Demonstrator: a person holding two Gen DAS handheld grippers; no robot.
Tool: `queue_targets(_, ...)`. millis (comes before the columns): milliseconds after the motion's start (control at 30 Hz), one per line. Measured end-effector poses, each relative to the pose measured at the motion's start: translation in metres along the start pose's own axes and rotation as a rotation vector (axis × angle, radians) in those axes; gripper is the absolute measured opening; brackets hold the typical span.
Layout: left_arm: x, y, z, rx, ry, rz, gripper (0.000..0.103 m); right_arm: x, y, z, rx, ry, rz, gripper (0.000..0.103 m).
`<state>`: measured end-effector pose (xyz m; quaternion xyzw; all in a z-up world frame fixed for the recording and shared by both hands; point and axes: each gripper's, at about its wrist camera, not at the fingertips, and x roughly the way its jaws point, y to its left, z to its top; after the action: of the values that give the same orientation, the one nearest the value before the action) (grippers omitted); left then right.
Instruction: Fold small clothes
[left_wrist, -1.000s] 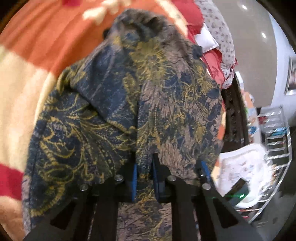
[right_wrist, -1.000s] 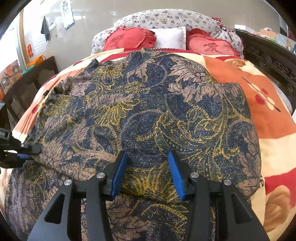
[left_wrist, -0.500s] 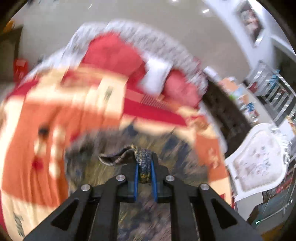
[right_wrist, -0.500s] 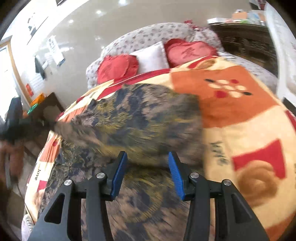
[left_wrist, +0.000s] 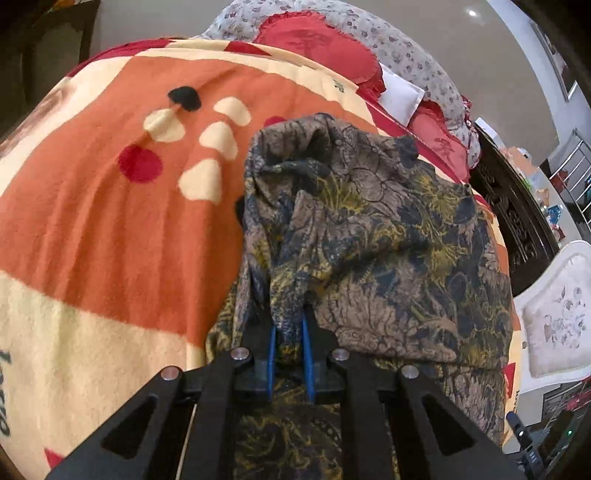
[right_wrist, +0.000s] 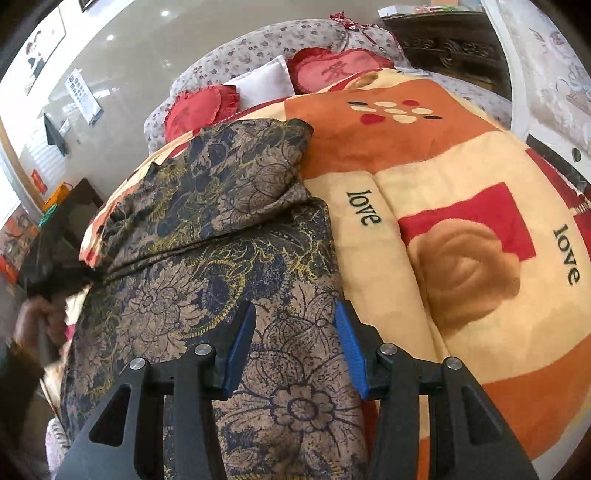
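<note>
A dark blue, brown and yellow floral garment lies on the bed, one part folded over the rest. My left gripper is shut on a bunched edge of this cloth, which rises in folds from between the blue pads. My right gripper is open just above the near right part of the garment, with flat cloth showing between its blue fingers. In the right wrist view a hand holds the blurred dark left gripper at the garment's left edge.
An orange, cream and red blanket printed with "love" covers the bed. Red heart cushions and a white pillow lie at the head. Dark carved wood furniture and a white chair stand beside the bed.
My left gripper swung across with the cloth edge in its pads, and the garment now lies narrower and folded over. My right gripper shifted toward the garment's right edge and rolled, still open.
</note>
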<state>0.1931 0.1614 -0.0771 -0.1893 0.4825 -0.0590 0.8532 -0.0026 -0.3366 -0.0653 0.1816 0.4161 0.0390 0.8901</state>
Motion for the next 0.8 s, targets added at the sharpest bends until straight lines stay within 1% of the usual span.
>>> queue_targets(67,-0.001,-0.003,0.000,0.013,0.003,0.009,0.013,0.000,-0.001,0.006,-0.004,-0.007,-0.005,0.037)
queue_targets(133,-0.002,-0.003,0.000,0.009,0.005,-0.009,0.013,0.002,-0.001,0.015,-0.001,-0.011,-0.024,0.037)
queue_targets(167,-0.003,-0.004,0.000,0.009,0.010,-0.022,0.016,0.004,-0.002,0.018,0.013,-0.010,-0.023,0.037)
queue_targets(200,-0.002,-0.004,0.001,0.015,0.019,-0.030,0.024,0.006,-0.002,0.019,0.029,-0.007,-0.012,0.037)
queue_targets(233,-0.002,-0.004,0.001,0.021,0.026,-0.046,0.029,0.010,-0.001,0.019,0.046,0.000,0.005,0.037)
queue_targets(300,-0.001,-0.004,0.002,0.018,0.032,-0.096,0.043,0.018,0.009,0.016,0.038,0.014,0.019,0.037)
queue_targets(333,-0.001,-0.004,0.002,0.013,0.036,-0.111,0.046,0.022,0.016,0.013,0.019,0.021,0.016,0.037)
queue_targets(367,-0.001,-0.003,0.004,0.001,0.042,-0.135,0.052,0.026,0.024,0.009,-0.005,0.025,0.015,0.037)
queue_targets(400,-0.001,-0.002,0.006,-0.012,0.046,-0.155,0.056,0.029,0.029,0.006,-0.019,0.028,0.016,0.037)
queue_targets(433,-0.002,-0.001,0.010,-0.029,0.046,-0.171,0.061,0.033,0.034,0.002,-0.037,0.036,0.009,0.037)
queue_targets(500,-0.002,0.004,0.022,-0.075,0.033,-0.196,0.074,0.040,0.040,-0.008,-0.089,0.024,-0.045,0.037)
queue_targets(567,0.003,0.012,0.038,-0.165,0.029,-0.244,0.084,0.041,0.043,-0.014,-0.124,-0.004,-0.064,0.038)
queue_targets(667,0.023,0.027,0.058,-0.304,0.085,-0.310,0.084,0.039,0.045,-0.022,-0.160,-0.045,-0.080,0.038)
queue_targets(733,0.036,0.034,0.065,-0.374,0.123,-0.344,0.083,0.038,0.045,-0.024,-0.169,-0.057,-0.080,0.038)
queue_targets(767,0.037,0.036,0.067,-0.388,0.129,-0.350,0.079,0.037,0.044,-0.024,-0.170,-0.060,-0.080,0.038)
queue_targets(800,0.039,0.036,0.068,-0.395,0.135,-0.349,0.071,0.037,0.044,-0.025,-0.170,-0.062,-0.080,0.038)
